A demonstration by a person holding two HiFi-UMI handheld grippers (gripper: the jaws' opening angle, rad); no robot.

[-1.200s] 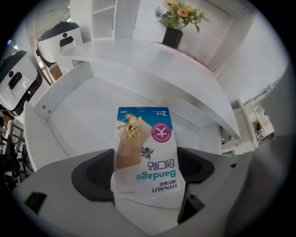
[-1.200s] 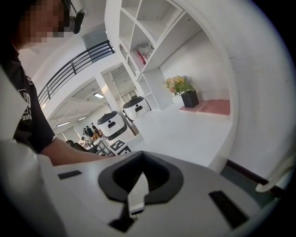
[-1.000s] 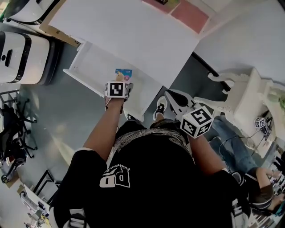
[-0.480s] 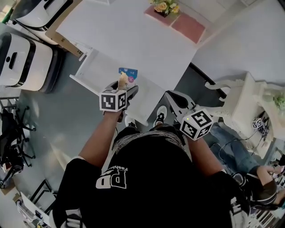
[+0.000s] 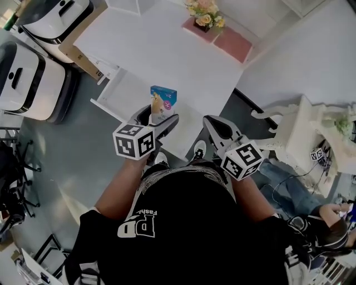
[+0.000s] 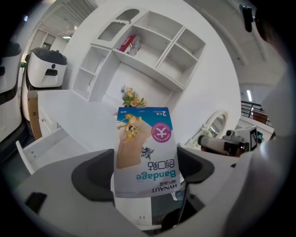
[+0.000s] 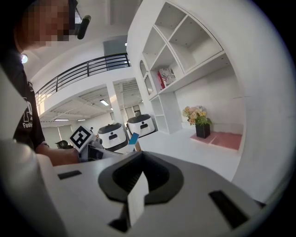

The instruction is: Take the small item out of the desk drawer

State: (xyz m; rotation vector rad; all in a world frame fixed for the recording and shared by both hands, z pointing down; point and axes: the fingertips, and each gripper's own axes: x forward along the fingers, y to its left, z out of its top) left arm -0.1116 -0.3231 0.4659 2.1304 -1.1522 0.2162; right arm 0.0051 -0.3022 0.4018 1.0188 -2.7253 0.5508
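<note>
My left gripper (image 5: 159,118) is shut on a small bandage packet (image 5: 162,100), blue on top with a cartoon print, and holds it upright above the open white drawer (image 5: 123,89). In the left gripper view the packet (image 6: 145,152) stands between the two dark pads (image 6: 95,173), hiding the gap of the left gripper (image 6: 145,178). My right gripper (image 5: 217,129) hangs shut to the right, over the drawer's near corner, apart from the packet. In the right gripper view its jaws (image 7: 138,185) are closed, and the packet's blue edge (image 7: 133,139) shows beyond them.
The white desk top (image 5: 167,50) carries a flower pot (image 5: 203,14) and a pink mat (image 5: 233,38). Two white machines (image 5: 30,78) and a cardboard box (image 5: 83,64) stand left of the drawer. A white ornate chair (image 5: 300,128) is at the right. Shelves (image 6: 152,51) rise behind the desk.
My left gripper has risen out of the drawer with the bandage packet and drawn back toward the person. The right gripper has stayed nearly where it was.
</note>
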